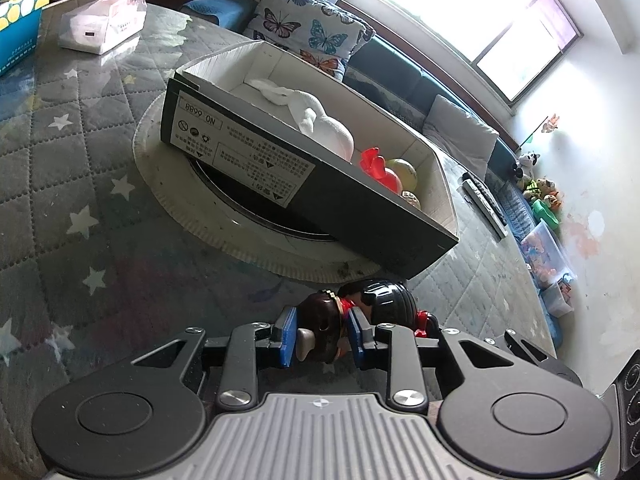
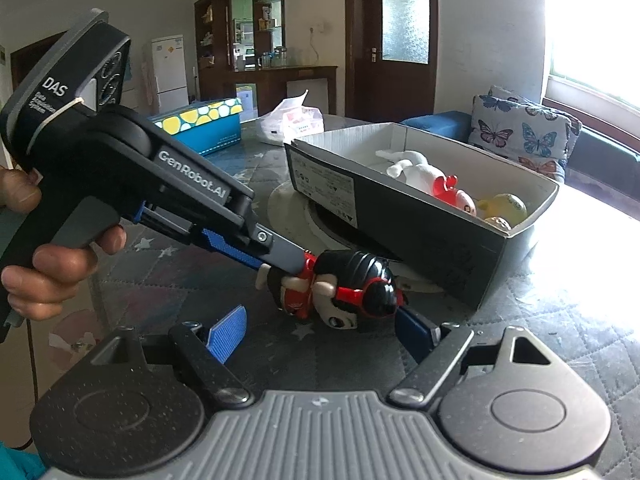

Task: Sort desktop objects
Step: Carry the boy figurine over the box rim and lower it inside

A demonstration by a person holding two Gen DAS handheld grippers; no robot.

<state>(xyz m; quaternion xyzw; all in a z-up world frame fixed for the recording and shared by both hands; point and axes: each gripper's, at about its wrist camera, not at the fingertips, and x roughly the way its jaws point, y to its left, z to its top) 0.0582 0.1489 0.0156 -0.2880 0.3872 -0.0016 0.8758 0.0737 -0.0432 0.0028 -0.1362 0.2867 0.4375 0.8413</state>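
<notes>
Left tongs point(image 1: 320, 336): blue pads set either side of the doll point(image 1: 360, 312) at its lower body, pressing it as far as the left view shows — clamped on the doll, grip judged light. Doll: black hair, red headphones, red top; lying low over the counter point(image 1: 80, 184) just before the box point(image 1: 304, 184), head toward the box's near wall; held by the body, likely so the bulky head stays free of the pads for a lift over the rim. Right tongs point(image 2: 320, 336): pads wide apart, nothing between them, hovering just below the doll's head — probably waiting. Box: open cardboard, dark outside, resting on a round white mat point(image 1: 168, 200); holds a white toy point(image 1: 316, 120), a red toy point(image 1: 376, 168) and a yellow ball point(image 1: 404, 172), so it reads as the sorting bin. Farther off: tissue pack point(image 1: 102, 26), teal carton point(image 1: 20, 20). Left view alone shows the pads' contact; right view alone shows the hand point(image 2: 52, 276) on the left handle, the doll's face and headphones, and how close it hangs to the counter.
</notes>
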